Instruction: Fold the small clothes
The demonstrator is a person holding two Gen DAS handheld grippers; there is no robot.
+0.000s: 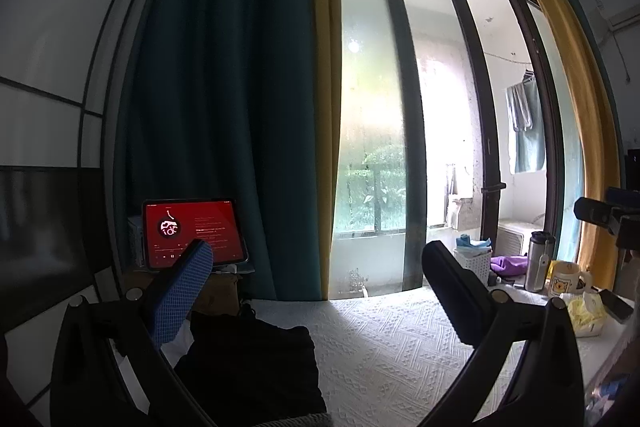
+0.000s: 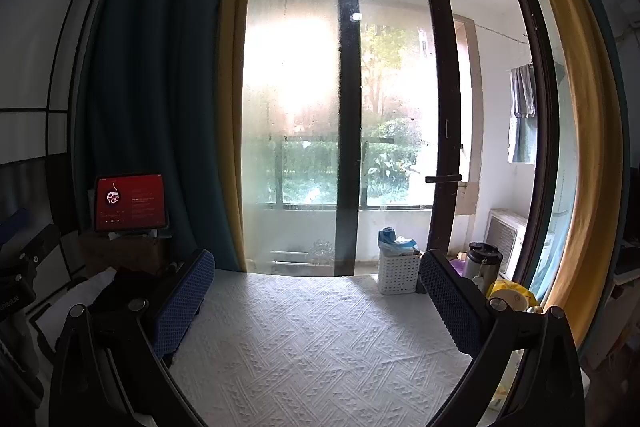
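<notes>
One black garment lies crumpled on the white surface, its length running away from me toward the tablet. My left gripper and right gripper hover spread wide, both empty.

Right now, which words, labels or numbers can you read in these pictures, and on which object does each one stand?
"idc": seems to read so on the round logo of the tablet with the red screen.
Text lines beside that logo: too small to read.
Mug: a cartoon bear, its caption too blurred.
Left gripper: white lettering, too blurred.
</notes>
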